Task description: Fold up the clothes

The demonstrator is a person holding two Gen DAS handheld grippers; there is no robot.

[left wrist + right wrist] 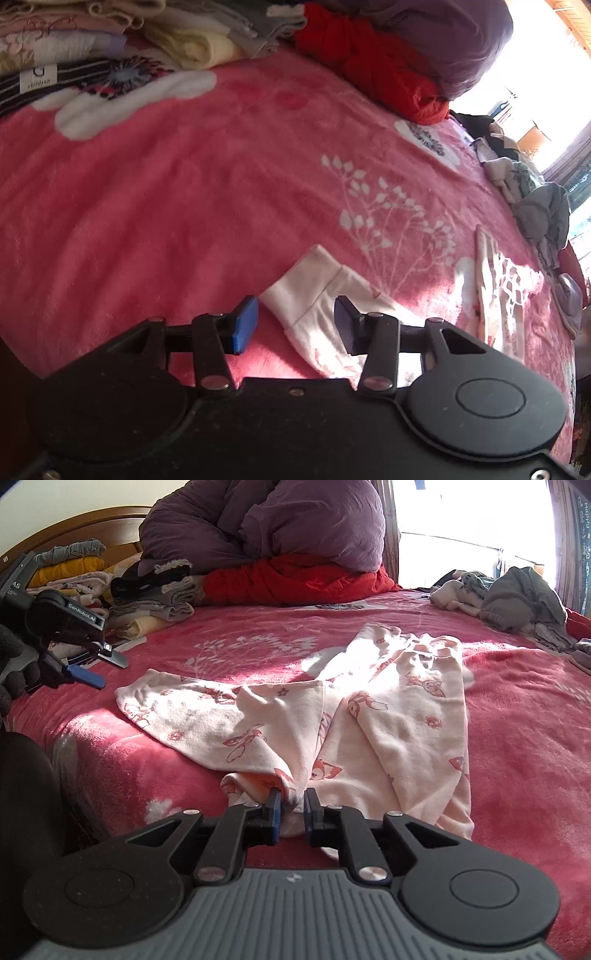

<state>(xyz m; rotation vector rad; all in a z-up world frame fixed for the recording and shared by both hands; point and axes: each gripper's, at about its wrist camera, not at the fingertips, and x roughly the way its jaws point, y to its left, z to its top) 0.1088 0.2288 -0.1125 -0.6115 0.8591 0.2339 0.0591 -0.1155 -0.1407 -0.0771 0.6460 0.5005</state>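
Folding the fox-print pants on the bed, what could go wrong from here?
1. The right hand-held gripper has only a small bunch of the fox-print pants between slightly parted pads; the fabric may slip out.
2. The left hand-held gripper is open and empty near the far cuff; closing there could pinch the pink blanket too.
3. The legs lie crossed and rumpled, so a fold may trap wrinkles.

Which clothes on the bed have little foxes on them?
The pale pink pyjama trousers spread flat in the middle of the bed, right in front of the right gripper. The other clothes sit in stacks or heaps at the bed's edges.
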